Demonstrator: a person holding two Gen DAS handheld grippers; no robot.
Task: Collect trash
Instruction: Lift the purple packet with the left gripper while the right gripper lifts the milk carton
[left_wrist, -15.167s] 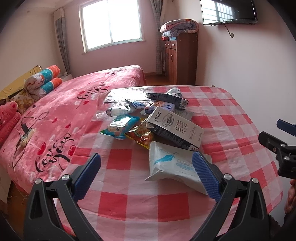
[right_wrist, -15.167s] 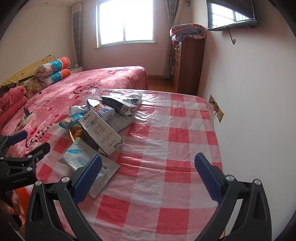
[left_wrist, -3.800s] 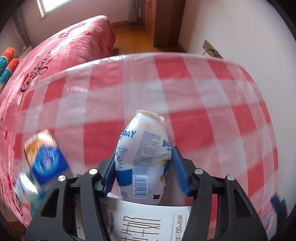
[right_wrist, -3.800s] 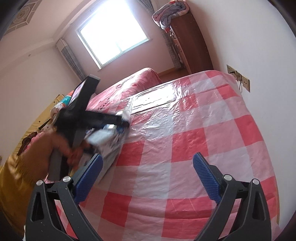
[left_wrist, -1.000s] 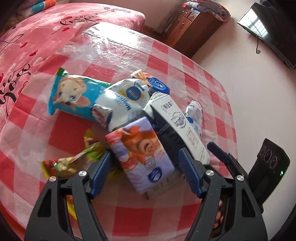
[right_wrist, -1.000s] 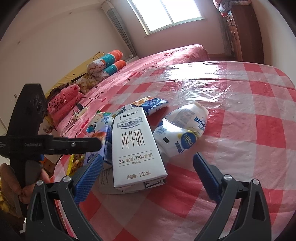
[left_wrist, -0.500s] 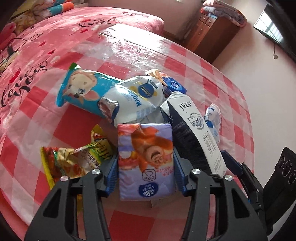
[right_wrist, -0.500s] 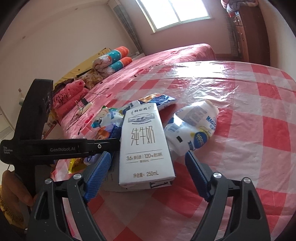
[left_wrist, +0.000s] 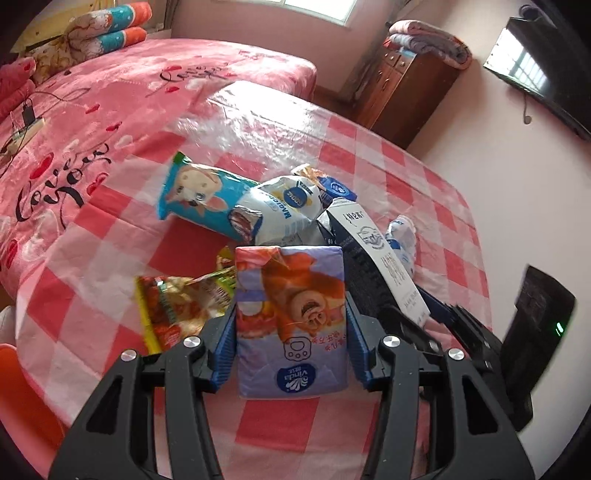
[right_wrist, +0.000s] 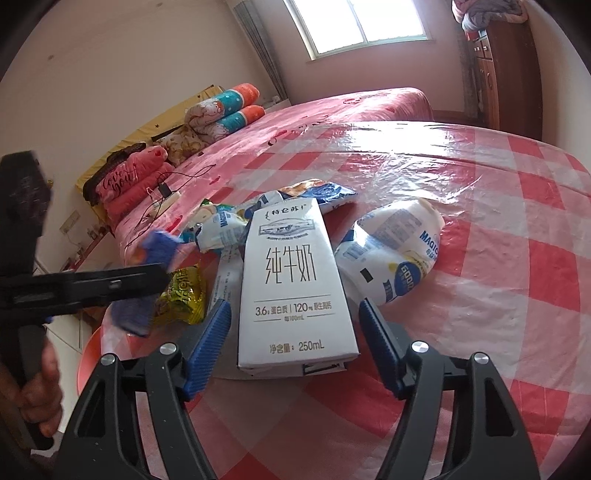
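My left gripper (left_wrist: 290, 317) is shut on a purple tissue pack (left_wrist: 291, 295) with an orange cartoon animal, held just above the checked tablecloth (left_wrist: 280, 424). My right gripper (right_wrist: 293, 314) straddles a white 250 mL milk carton (right_wrist: 295, 280) lying flat. Its jaws are closing, and a thin gap still shows on each side of the carton. Beside the carton lie a crushed white yoghurt bottle (right_wrist: 391, 247), a white snack bag (left_wrist: 284, 210), a blue cartoon wrapper (left_wrist: 199, 195) and a yellow-red wrapper (left_wrist: 177, 306).
A pink bed (left_wrist: 92, 110) runs along the table's far left side. A wooden dresser (left_wrist: 406, 85) and a wall television (left_wrist: 543, 70) stand behind. An orange basin (right_wrist: 88, 358) shows below the table's near edge. A hand (right_wrist: 40, 398) grips the left tool.
My left jaws closed onto the tissue pack and lifted it slightly toward me. My right jaws narrowed from wide open to close on both sides of the milk carton.
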